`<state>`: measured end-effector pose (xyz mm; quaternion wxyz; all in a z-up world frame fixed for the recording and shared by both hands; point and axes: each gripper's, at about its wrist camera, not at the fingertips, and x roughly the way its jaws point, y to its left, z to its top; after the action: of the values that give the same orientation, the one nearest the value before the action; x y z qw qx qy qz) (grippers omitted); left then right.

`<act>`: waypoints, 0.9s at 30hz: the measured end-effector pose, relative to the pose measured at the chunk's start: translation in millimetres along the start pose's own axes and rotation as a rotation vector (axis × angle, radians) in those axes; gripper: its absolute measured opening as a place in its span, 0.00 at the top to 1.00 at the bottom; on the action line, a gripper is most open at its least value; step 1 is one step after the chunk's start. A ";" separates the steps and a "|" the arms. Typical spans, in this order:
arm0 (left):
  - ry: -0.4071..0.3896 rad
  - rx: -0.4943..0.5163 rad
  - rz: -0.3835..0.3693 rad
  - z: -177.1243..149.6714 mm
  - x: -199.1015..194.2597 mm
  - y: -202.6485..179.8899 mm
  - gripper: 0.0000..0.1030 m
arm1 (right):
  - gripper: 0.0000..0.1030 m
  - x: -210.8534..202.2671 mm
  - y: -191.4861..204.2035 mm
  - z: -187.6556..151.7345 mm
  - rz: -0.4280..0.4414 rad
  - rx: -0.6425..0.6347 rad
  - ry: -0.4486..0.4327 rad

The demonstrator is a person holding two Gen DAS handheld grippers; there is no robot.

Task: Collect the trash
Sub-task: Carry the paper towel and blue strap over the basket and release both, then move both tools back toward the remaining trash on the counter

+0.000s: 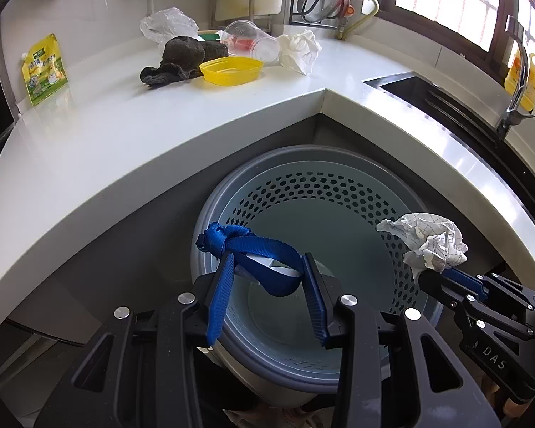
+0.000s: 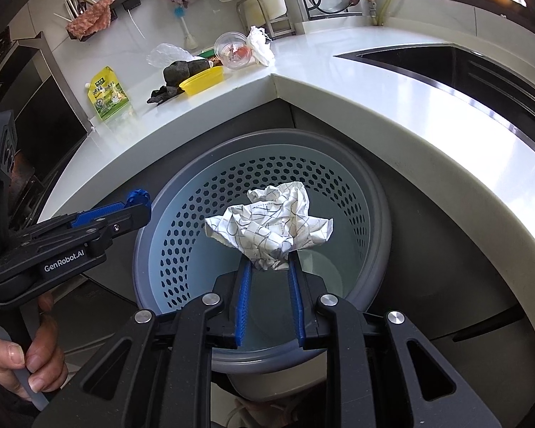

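A grey perforated trash bin (image 1: pixel 339 196) (image 2: pixel 182 228) stands on the floor in the counter's corner. My left gripper (image 1: pixel 267 262) is over the bin with its jaws apart; a blue strap (image 1: pixel 264 249) with a knot lies draped across its fingertips, and something white shows under it. My right gripper (image 2: pixel 270 265) is shut on a crumpled checked paper ball (image 2: pixel 271 224) above the bin's mouth. The paper ball also shows in the left wrist view (image 1: pixel 431 242). The left gripper shows at the left of the right wrist view (image 2: pixel 139 203).
On the white counter (image 1: pixel 125 135) lie a yellow tub (image 1: pixel 230 69), dark cloth (image 1: pixel 178 59), clear plastic cup (image 1: pixel 249 41), crumpled white paper (image 1: pixel 299 51), plastic bag (image 1: pixel 167 25) and green-yellow pouch (image 1: pixel 42 69). A sink (image 1: pixel 446 103) with tap is at right.
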<state>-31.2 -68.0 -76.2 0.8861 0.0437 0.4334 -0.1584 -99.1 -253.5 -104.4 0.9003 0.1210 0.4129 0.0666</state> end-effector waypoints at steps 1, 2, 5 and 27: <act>0.003 0.000 -0.001 -0.2 0.9 0.0 0.63 | 0.80 0.3 0.2 0.0 -0.001 -0.001 0.001; 0.005 0.000 -0.001 -0.5 1.2 -0.1 0.63 | 0.80 0.6 0.4 -0.2 -0.002 -0.002 0.002; 0.008 -0.001 0.000 -0.7 1.6 0.2 0.62 | 0.80 0.6 0.2 0.4 -0.007 -0.001 0.000; -0.006 -0.044 0.013 -0.4 -7.0 13.4 0.37 | 0.52 -9.1 -4.0 0.2 -0.020 0.023 -0.041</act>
<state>-31.3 -53.5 -71.8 0.8891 0.0266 0.4338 -0.1431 -104.8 -259.3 -98.7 0.9076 0.1284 0.3964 0.0506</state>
